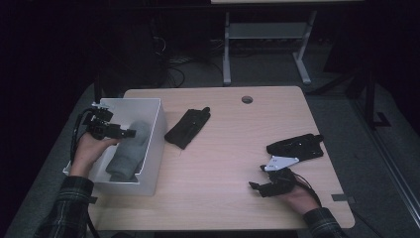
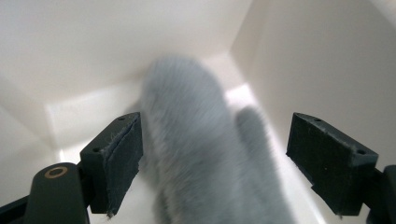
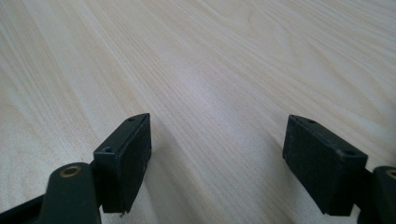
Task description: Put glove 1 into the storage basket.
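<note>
Grey mitten (image 2: 205, 154) — soft, fuzzy, thumb lobe to one side — lies inside the white bin (image 1: 157, 130) at the table's left edge, its length running along the bin floor. Left gripper (image 1: 130, 133) hangs over it with jaws spread wide; the mitten sits between the pads (image 2: 122, 158) in the left gripper view, but neither pad presses on it — released, nothing grasped. Right gripper (image 1: 257, 176) rests low over bare wood near the table's front right, jaws also wide apart with nothing between them. Just beyond it lies a black glove (image 1: 296, 147); a second black glove (image 1: 188, 127) lies near the bin's right wall, apart from it. Bin walls rise close on both sides of the left gripper, while the wooden table (image 1: 223, 163) between bin and right hand is open, bare surface
</note>
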Demonstrator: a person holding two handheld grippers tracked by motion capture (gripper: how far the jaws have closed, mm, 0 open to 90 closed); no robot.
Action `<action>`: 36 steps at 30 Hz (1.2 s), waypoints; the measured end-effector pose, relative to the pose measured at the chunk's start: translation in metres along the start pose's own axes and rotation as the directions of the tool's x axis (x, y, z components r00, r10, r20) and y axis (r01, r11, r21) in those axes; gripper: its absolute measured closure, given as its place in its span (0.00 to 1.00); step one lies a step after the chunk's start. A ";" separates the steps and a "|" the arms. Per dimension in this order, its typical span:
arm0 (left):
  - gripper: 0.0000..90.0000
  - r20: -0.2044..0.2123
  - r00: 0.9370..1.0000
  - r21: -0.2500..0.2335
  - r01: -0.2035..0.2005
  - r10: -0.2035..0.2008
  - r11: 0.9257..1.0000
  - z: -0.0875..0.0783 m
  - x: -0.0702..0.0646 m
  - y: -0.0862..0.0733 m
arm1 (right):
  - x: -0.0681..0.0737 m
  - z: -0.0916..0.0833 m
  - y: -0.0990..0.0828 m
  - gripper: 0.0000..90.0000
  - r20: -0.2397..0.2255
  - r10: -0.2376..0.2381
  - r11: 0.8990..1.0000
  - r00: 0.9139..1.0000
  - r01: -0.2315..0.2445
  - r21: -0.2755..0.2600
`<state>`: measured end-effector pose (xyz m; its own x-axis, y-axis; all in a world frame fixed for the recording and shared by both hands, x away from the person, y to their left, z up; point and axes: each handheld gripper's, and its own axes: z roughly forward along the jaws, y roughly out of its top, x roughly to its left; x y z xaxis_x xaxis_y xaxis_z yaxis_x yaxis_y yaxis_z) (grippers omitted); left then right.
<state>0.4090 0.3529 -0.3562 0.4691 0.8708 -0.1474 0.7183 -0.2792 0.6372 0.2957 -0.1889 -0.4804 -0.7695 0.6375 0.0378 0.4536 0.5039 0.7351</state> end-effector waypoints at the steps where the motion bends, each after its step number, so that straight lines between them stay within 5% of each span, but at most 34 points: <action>1: 0.20 0.004 1.000 -0.011 -0.012 0.012 1.000 -0.004 -0.003 0.003 | 0.000 0.000 0.000 0.26 0.000 -0.001 1.000 1.000 0.001 0.000; 8: 0.20 0.067 0.996 -0.074 -0.061 0.066 0.995 -0.022 -0.033 0.023 | 0.000 0.000 0.000 0.26 0.001 0.000 1.000 1.000 0.000 0.000; 16: 0.20 0.134 0.980 -0.106 -0.136 0.149 0.985 -0.016 -0.077 0.036 | 0.000 0.001 0.000 0.20 0.005 0.005 1.000 1.000 -0.005 0.009; 22: 0.20 0.181 0.960 -0.115 -0.193 0.212 0.974 -0.005 -0.112 0.043 | 0.000 0.001 0.000 0.16 0.011 0.002 1.000 1.000 -0.002 0.013; 29: 0.20 0.250 0.926 -0.132 -0.257 0.283 0.957 0.010 -0.159 0.042 | 0.000 0.001 0.000 0.16 0.010 0.000 1.000 1.000 0.000 0.012; 36: 0.20 0.268 0.907 -0.120 -0.303 0.325 0.945 0.031 -0.190 0.035 | 0.000 0.001 0.000 0.16 0.013 0.002 1.000 1.000 -0.002 0.013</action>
<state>0.3609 0.1651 -0.3287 0.7967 0.5904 -0.1291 0.4748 -0.4793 0.7382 0.2963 -0.1879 -0.4811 -0.7627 0.6460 0.0301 0.4607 0.5101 0.7263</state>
